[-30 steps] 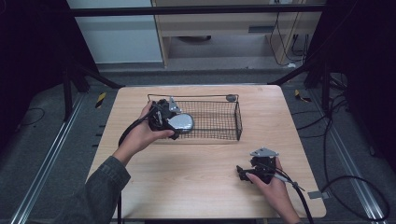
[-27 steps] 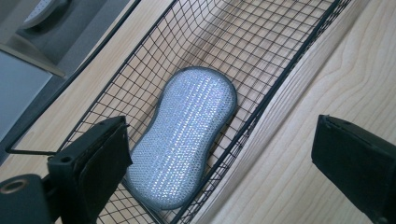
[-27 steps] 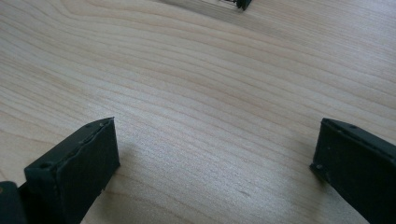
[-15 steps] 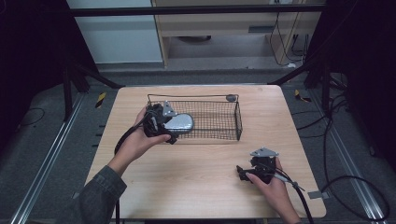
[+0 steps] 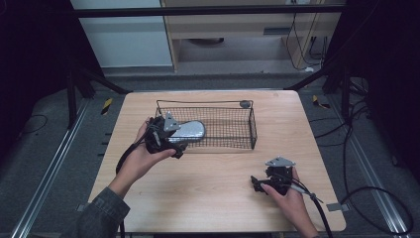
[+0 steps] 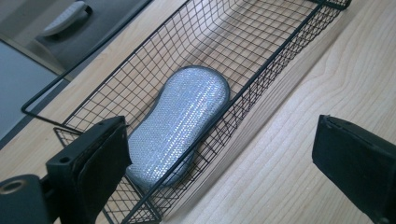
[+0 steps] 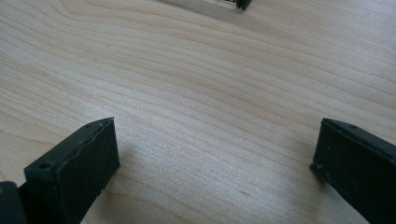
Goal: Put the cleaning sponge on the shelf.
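1. Sponge (image 6: 180, 126), grey and sparkly with a long rounded shape, lies flat on the bottom of the wire basket (image 5: 250, 133), at the basket's left end when seen from the high view (image 5: 190, 130).
2. In the left gripper view the sponge rests close to the basket's near long wall, and nothing grips it.
3. The basket is black, long and shallow. It stands on the wooden table (image 5: 208, 198), in the far half of it.
4. The left gripper (image 6: 219, 154) hovers at the basket's left end, held in the person's left hand (image 5: 143, 153). Its jaws stand wide apart and are empty.
5. In the left gripper view one jaw is over the basket's end, just beside the near end of the sponge. The other jaw is outside the basket, over the bare table. I cannot tell if the first jaw touches the wire.
6. The right gripper (image 5: 257, 184) is well apart from the basket, toward the near right part of the table, in the person's right hand (image 5: 287, 198).
7. In the right gripper view (image 7: 215, 154) its jaws are also spread wide with only wood grain between them, low over the table, and a corner of the basket (image 7: 240, 3) shows at the top edge.
8. A small dark round thing (image 5: 244, 103) sits on the table just behind the basket's far right corner. It is too small to say what it is.
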A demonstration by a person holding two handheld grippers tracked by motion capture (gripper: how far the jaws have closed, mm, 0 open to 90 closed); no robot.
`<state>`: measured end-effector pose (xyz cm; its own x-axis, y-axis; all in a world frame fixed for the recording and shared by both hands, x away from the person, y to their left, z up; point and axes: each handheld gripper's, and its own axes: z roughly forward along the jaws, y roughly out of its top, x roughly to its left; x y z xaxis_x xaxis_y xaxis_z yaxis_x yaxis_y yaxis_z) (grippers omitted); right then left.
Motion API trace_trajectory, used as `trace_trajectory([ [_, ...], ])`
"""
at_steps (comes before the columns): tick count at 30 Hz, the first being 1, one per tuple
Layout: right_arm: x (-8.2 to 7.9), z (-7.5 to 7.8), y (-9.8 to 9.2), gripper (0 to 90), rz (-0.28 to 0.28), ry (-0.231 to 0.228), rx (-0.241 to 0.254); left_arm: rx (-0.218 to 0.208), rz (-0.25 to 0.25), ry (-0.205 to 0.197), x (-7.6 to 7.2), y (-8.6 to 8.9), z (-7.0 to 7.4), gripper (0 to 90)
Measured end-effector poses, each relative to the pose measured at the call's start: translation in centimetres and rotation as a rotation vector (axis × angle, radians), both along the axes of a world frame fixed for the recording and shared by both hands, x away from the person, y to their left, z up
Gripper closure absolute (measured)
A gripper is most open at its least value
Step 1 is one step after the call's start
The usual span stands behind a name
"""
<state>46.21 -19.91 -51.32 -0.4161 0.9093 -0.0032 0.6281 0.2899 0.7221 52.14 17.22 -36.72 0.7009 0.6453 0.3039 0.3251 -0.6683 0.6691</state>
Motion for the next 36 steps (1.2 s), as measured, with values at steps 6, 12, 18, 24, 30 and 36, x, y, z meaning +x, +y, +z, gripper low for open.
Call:
trace_trajectory([
  [6, 0.0, 0.0, 0.0, 0.6, -0.002, -0.001, 0.000, -0.018, 0.030, -0.019, -1.3, 1.4, 0.1, 3.5],
  [12, 0.0, 0.0, 0.0, 0.6, -0.003, -0.003, -0.002, -0.042, 0.051, -0.022, -2.4, 2.9, -0.4, 3.4],
  [18, 0.0, 0.0, 0.0, 0.6, -0.003, -0.003, -0.002, -0.054, 0.077, -0.016, -3.3, 4.5, -1.3, 3.3],
  [24, -0.1, 0.0, 0.0, 0.6, -0.004, -0.003, -0.002, -0.066, 0.103, -0.005, -4.0, 5.9, -2.5, 3.2],
  [30, -0.1, 0.0, 0.0, 0.6, -0.004, -0.003, -0.002, -0.083, 0.134, 0.030, -4.1, 7.0, -4.6, 3.2],
  [36, 0.0, 0.0, 0.0, 0.6, -0.004, -0.004, -0.003, -0.096, 0.164, 0.075, -3.8, 8.1, -6.7, 3.2],
])
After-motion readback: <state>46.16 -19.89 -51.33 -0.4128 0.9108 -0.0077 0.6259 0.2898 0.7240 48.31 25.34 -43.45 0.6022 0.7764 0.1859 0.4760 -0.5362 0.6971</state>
